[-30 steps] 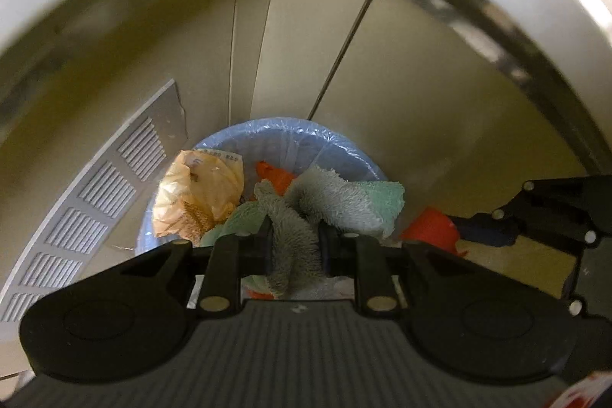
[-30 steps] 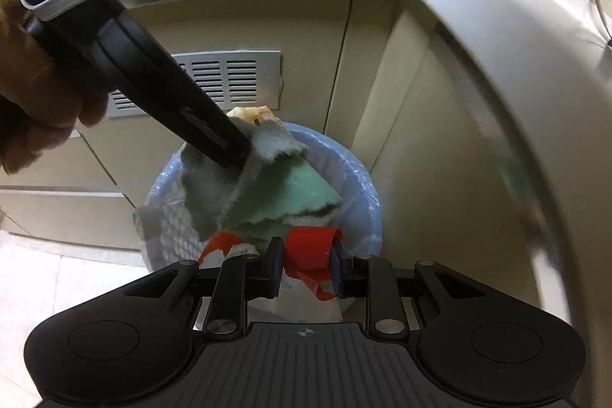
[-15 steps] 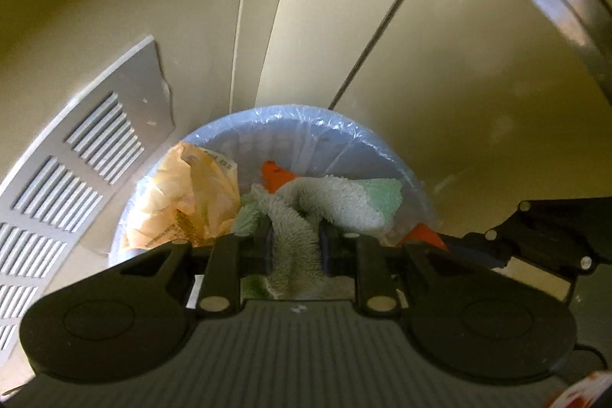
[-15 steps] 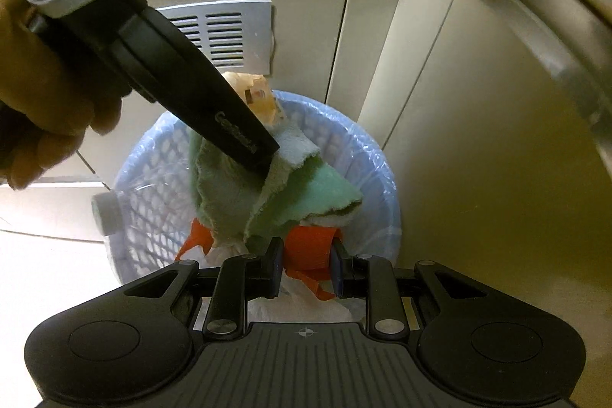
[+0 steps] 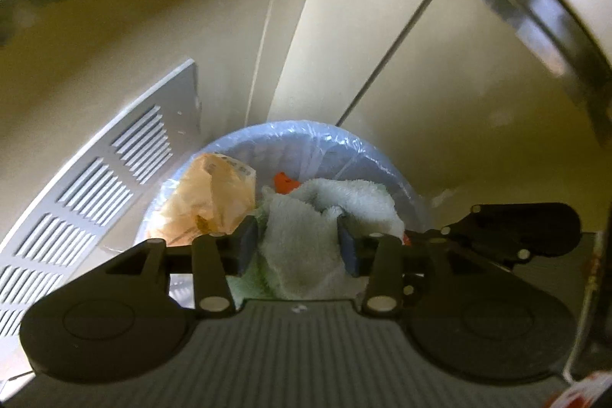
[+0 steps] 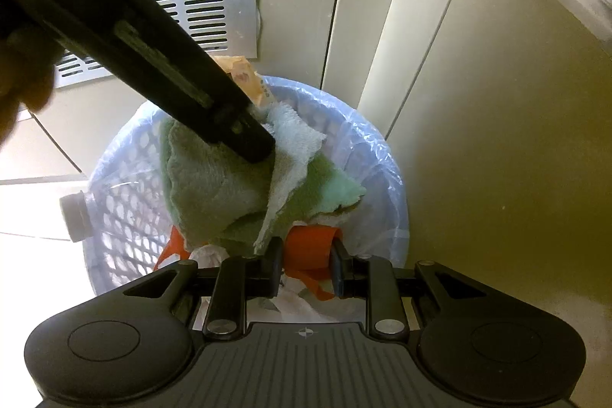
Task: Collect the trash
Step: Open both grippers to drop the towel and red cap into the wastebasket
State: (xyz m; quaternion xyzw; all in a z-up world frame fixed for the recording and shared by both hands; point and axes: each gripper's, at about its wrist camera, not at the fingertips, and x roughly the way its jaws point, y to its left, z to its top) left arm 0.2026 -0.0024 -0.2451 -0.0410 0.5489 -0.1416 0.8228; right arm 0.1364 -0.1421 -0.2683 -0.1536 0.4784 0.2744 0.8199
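Observation:
A blue lattice trash basket (image 5: 367, 155) (image 6: 126, 201) lined with clear plastic stands on the floor against cabinets. My left gripper (image 5: 296, 249) hangs over it with its jaws spread apart; the pale green cloth (image 5: 302, 243) (image 6: 214, 190) lies loose between them. In the right wrist view the left gripper's body (image 6: 153, 64) crosses from the upper left, its tip at the cloth. My right gripper (image 6: 306, 264) is shut on a red piece of trash (image 6: 310, 247) just above the basket. An orange wrapper (image 5: 206, 201) and white paper (image 6: 290, 297) lie in the basket.
Beige cabinet doors (image 6: 497, 140) stand close behind and to the right of the basket. A metal vent grille (image 5: 95, 194) (image 6: 206, 18) is set in the panel to the left. A white bottle cap (image 6: 74, 215) pokes out at the basket's left side. Pale floor tiles (image 6: 30, 201) lie to the left.
My left gripper's jaws have opened wide and let go of the green cloth, which now lies loose over the basket. Both grippers have moved closer to the basket. The right stays shut on the red piece.

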